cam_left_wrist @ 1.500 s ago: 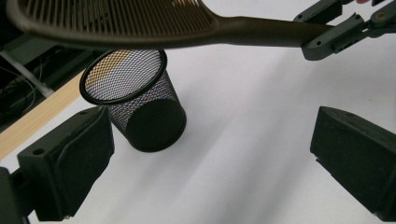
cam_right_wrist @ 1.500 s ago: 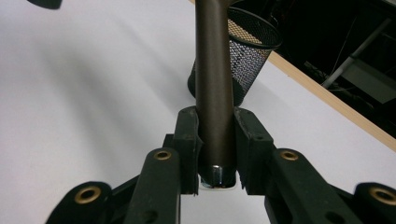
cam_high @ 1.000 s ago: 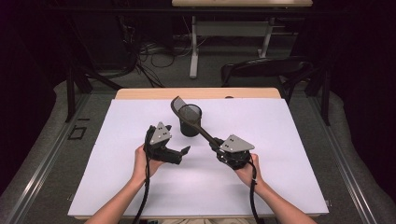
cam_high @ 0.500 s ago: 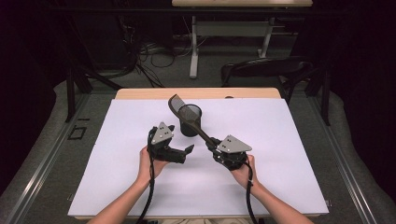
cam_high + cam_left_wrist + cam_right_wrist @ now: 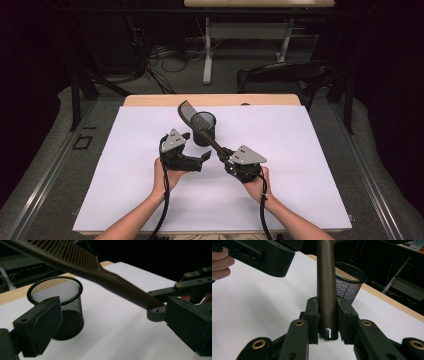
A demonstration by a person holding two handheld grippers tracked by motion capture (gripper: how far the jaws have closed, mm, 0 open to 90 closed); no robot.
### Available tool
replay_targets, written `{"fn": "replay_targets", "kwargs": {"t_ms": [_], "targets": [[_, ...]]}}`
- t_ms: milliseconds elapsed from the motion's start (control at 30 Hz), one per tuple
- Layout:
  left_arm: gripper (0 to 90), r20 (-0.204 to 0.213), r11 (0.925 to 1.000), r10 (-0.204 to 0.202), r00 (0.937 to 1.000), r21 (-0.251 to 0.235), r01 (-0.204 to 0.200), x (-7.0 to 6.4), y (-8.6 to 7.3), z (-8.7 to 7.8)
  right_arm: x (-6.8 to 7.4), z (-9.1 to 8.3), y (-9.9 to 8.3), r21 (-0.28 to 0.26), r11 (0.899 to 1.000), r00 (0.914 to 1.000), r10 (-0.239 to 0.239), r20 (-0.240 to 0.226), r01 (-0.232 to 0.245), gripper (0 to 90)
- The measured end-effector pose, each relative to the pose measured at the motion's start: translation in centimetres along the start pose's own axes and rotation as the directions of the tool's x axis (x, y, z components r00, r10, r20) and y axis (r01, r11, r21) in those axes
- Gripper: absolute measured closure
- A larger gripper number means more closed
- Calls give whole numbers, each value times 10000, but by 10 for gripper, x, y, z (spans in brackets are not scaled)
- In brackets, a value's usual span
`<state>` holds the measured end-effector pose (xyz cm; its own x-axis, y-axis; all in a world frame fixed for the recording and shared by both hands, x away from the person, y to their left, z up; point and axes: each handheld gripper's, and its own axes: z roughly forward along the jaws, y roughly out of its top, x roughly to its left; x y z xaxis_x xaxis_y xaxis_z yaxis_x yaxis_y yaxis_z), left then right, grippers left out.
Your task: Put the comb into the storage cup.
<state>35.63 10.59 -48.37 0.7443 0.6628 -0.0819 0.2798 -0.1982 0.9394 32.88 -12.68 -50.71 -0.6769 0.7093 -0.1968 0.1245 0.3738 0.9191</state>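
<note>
A dark brown comb (image 5: 192,119) slants up and to the left from my right gripper (image 5: 223,154), which is shut on the end of its handle (image 5: 327,302). The comb's toothed head hangs over a black mesh cup (image 5: 203,128) standing upright on the white table sheet (image 5: 310,150). My left gripper (image 5: 196,146) is open just left of the handle and close in front of the cup. In the left gripper view the comb (image 5: 105,277) crosses above the wide gap between its jaws, and the cup (image 5: 58,307) stands behind the left one.
A strip of wooden table edge (image 5: 150,100) shows beyond the white sheet. A dark chair (image 5: 280,75) and a desk frame (image 5: 240,35) with cables stand on the floor behind the table. Both forearms come in from the near edge.
Both grippers have drawn slightly closer together. The comb's head has shifted a little left over the cup. The right gripper keeps hold of the handle.
</note>
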Motion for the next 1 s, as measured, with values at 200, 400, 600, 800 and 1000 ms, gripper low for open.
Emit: {"fn": "replay_targets", "kwargs": {"t_ms": [200, 400, 600, 800, 1000], "targets": [[125, 454, 9974, -700, 9965, -146, 707, 2, 1, 4, 4, 2, -1, -153, 9999, 10000, -35, 32, 36, 727], [238, 796, 9901, -1318, 9881, -384, 1352, 4, 1, 7, 9, 5, -3, -131, 9998, 9999, -128, 79, 129, 727], [376, 864, 9795, -1907, 9778, -486, 1953, 8, -2, 11, 12, 7, -5, -200, 9997, 9997, -148, 194, 152, 726], [505, 885, 9675, -2405, 9666, -577, 2460, 13, -6, 12, 14, 10, -7, -116, 9998, 9997, -184, 142, 186, 726], [605, 1073, 9551, -2760, 9551, -805, 2850, 16, -7, 13, 16, 13, -8, 3, 9995, 9995, -301, -14, 301, 725]]}}
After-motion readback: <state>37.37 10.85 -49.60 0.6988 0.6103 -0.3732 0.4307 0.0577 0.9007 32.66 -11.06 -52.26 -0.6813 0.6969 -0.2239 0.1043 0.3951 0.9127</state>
